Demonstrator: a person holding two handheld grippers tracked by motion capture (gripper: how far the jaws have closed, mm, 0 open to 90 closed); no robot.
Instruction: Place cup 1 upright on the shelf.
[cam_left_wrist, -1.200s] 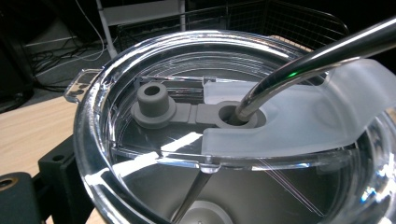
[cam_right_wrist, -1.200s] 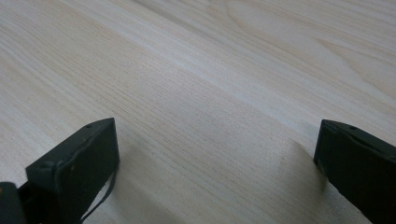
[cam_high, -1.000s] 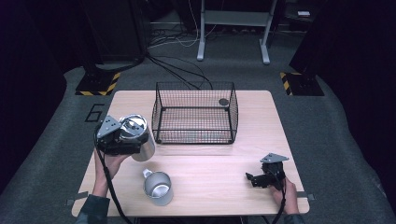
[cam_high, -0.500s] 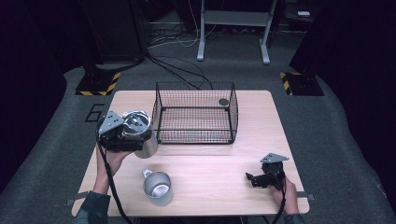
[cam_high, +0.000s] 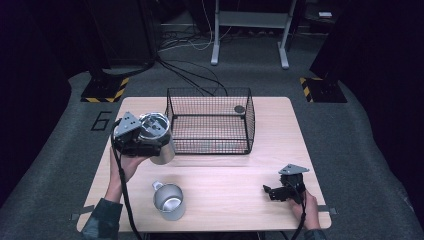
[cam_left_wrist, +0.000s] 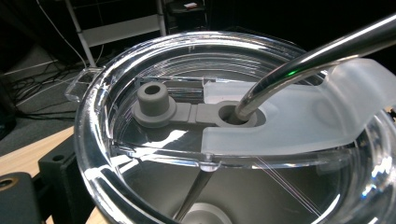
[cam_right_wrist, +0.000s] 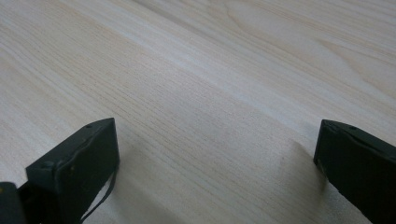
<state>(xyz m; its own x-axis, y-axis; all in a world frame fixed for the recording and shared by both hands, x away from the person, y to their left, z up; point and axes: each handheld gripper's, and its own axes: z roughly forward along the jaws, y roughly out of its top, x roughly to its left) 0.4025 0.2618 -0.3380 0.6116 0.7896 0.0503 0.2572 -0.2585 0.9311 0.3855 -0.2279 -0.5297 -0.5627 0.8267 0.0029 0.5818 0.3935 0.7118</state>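
Two grippers over a wooden table (cam_high: 240, 170), one near each front corner. Left gripper (cam_high: 150, 142) raised above the left edge, clamped on a steel tumbler (cam_high: 161, 145) with a clear lid (cam_left_wrist: 224, 135), the tumbler just beside the left wall of a black wire basket (cam_high: 210, 120) standing at the middle of the back edge. Seen close up in the left gripper view: a metal straw (cam_left_wrist: 308, 56) passing at a slant through a grey stopper piece (cam_left_wrist: 187, 109) in the lid, with a frosted sliding tab (cam_left_wrist: 317, 116) beside it; whether the tumbler base touches the table cannot be told. Right gripper (cam_high: 272, 192) low near the front right corner, held in a hand (cam_high: 307, 205), jaws spread wide apart with nothing between them, bare wood grain between the two black jaws in the right gripper view (cam_right_wrist: 215, 140). Lying on its side near the front edge, left of centre: a steel mug (cam_high: 169, 201) with its handle toward the back and its mouth toward the front. Inside the basket, at its back right corner, a small dark round object (cam_high: 239, 108), too small to identify. Beyond the table, grey floor with cables (cam_high: 190, 75) and a white stand (cam_high: 250, 30)
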